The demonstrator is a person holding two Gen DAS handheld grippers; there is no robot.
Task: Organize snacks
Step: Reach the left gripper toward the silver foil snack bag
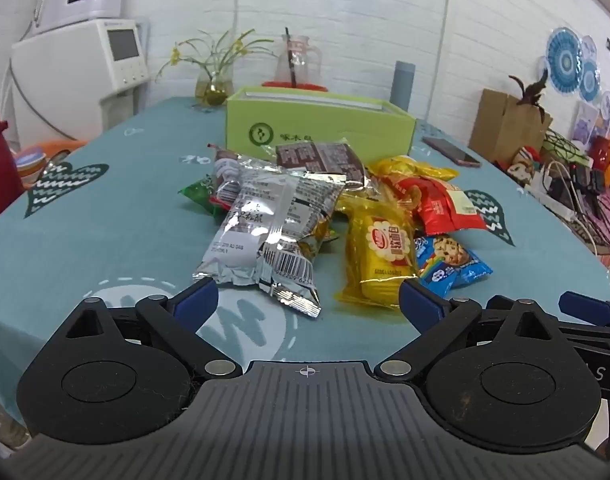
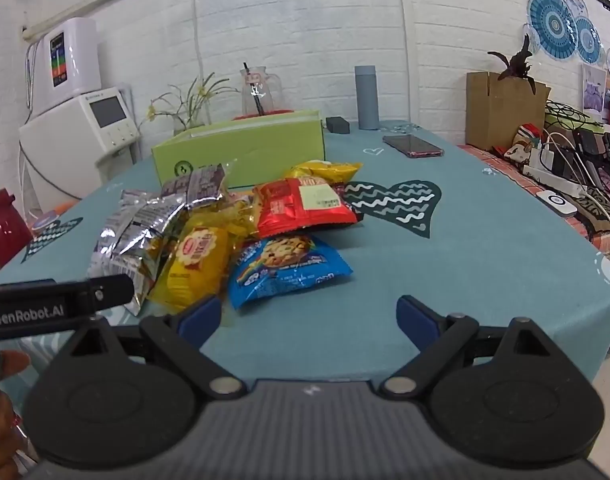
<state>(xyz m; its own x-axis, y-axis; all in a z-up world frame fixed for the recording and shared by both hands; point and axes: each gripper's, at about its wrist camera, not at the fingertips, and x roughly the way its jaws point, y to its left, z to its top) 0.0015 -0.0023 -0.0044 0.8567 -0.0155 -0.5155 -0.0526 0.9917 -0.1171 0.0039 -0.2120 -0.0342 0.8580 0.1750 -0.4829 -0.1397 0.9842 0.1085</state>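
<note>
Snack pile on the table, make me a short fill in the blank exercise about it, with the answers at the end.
1. The open box behind the snack pile is ____ in colour.
2. The cookie packet nearest the right gripper is ____.
3. Both the right gripper and the left gripper have their jaws ____ and hold nothing.
4. The phone lies flat on the ____.

Answers: green; blue; open; table
</note>
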